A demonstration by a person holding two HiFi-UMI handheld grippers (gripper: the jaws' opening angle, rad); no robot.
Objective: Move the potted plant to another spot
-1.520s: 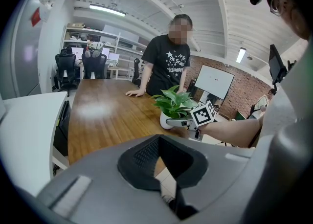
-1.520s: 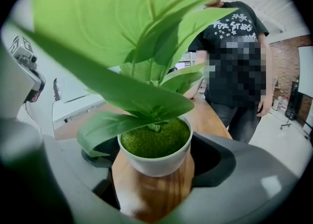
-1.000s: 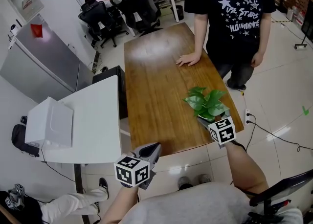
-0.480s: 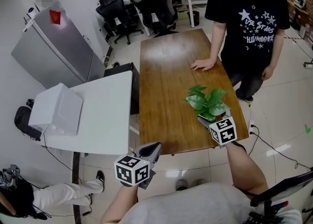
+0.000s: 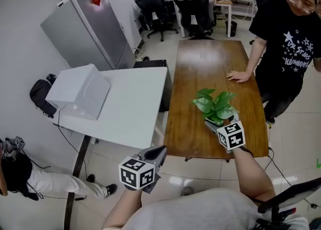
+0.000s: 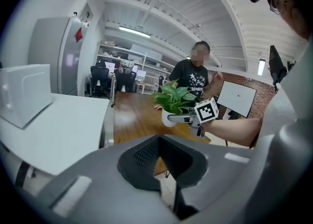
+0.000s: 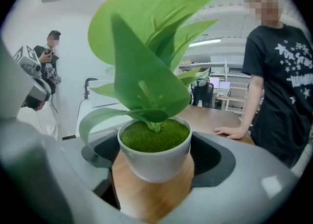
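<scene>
My right gripper (image 5: pixel 211 123) has the potted plant (image 5: pixel 215 106) in it. The jaws stand wide apart, and the dark pads press on the two sides of the white pot (image 7: pixel 155 162), so the grip is closed on it. Green moss fills the pot's top, and the broad leaves (image 7: pixel 146 56) rise straight in front of that gripper's camera.

The plant is over the near right corner of the wooden table (image 5: pixel 200 73), close to the table's near edge. I see wood under the pot, but I cannot tell whether its base touches the table.

My left gripper (image 5: pixel 156 154) is empty. Its jaws are together, the pads meeting with nothing between them. It hangs in front of the table's near edge, above the floor, well apart from the plant, and it points towards the gap between the wooden table and the white table (image 5: pixel 130 103) just beside it on the left.

A white box (image 5: pixel 80 91) sits at the far left of the white table. A grey fridge (image 5: pixel 85 28) stands behind it by the wall.

A person in a black T-shirt (image 5: pixel 288 53) stands at the right side of the wooden table, with one hand (image 5: pixel 239 76) flat on the wood, beyond the plant. Black office chairs (image 5: pixel 193 5) stand past the table's far end.
</scene>
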